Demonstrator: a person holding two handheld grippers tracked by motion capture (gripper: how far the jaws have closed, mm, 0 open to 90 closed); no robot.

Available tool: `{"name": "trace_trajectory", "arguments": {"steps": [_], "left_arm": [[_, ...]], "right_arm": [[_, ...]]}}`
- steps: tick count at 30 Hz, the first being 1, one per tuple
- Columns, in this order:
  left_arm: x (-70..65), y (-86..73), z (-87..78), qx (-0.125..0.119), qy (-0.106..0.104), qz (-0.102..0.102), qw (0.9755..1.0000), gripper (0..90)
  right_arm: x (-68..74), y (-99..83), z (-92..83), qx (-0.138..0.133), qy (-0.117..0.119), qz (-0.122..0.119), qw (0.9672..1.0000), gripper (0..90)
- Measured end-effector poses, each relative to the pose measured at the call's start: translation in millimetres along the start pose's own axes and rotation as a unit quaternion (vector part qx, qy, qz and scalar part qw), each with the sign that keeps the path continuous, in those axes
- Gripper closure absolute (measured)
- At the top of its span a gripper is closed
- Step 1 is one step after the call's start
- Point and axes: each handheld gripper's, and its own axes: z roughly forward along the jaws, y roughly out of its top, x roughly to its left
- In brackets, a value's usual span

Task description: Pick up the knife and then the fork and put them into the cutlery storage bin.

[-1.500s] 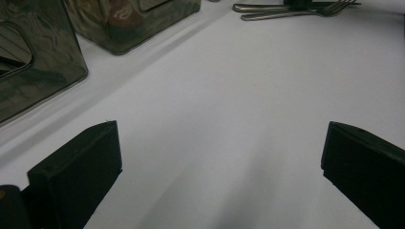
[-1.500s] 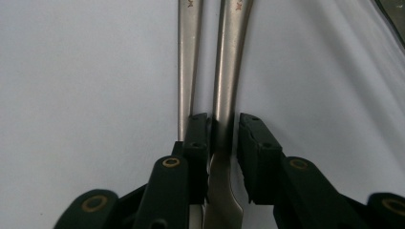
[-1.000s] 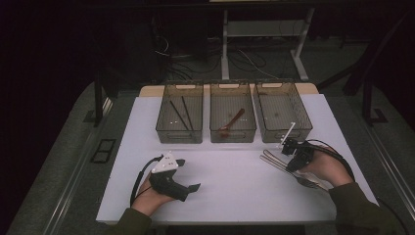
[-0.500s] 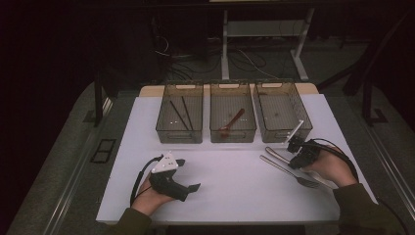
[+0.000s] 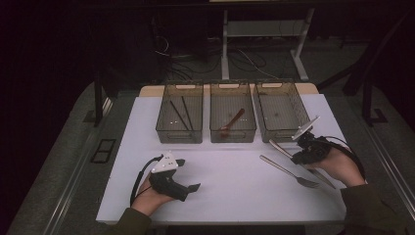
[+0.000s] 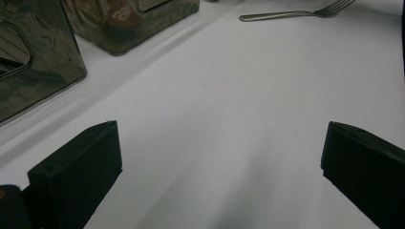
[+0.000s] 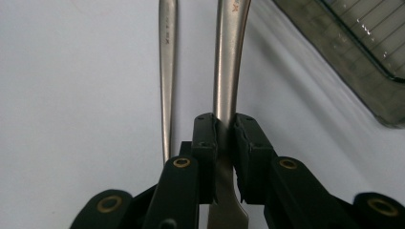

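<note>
The right tongs (image 7: 225, 143) are clamped on the handle of a metal utensil (image 7: 229, 62). In the right gripper view both pads press against the flat steel shaft, which runs forward between them. Its working end lies behind the pads and is poorly seen; it is probably a knife, but this cannot be confirmed. In the high view the right tongs (image 5: 299, 155) sit at the right side of the counter (image 5: 230, 196), just in front of the right bin (image 5: 281, 110), with the utensil (image 5: 280, 148) slanting up toward that bin and its near end held off the surface.

A fork (image 5: 288, 172) lies flat on the counter just beside the held utensil, tines toward the person. In the right gripper view its handle (image 7: 167, 71) runs parallel to the clamped shaft, close but not touching.

The left tongs (image 6: 219, 157) stand wide apart with nothing between them; bare white counter shows in the gap. In the high view the left tongs (image 5: 188, 188) rest low at the front left of the counter, well apart from the cutlery.

Three clear bins stand in a row at the back. The left bin (image 5: 180, 132) holds dark chopsticks (image 5: 178, 111). The middle bin (image 5: 233, 133) holds a wooden spoon (image 5: 232, 122).
</note>
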Motion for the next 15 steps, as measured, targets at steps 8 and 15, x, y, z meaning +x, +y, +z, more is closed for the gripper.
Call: {"name": "trace_trajectory", "arguments": {"steps": [8, 15], "left_arm": [[-0.1, 0.0, 0.1, 0.0, 0.0, 0.0, 1.0, 0.0], [0.0, -0.1, 0.2, 0.0, 0.0, -0.001, 1.0, 0.0]], "right_arm": [[-5.0, -7.0, -14.5, -0.051, 0.006, 0.013, 0.9986, 78.6], [-9.6, -11.4, -24.7, -0.094, 0.015, 0.029, 0.9951, 78.6]]}}
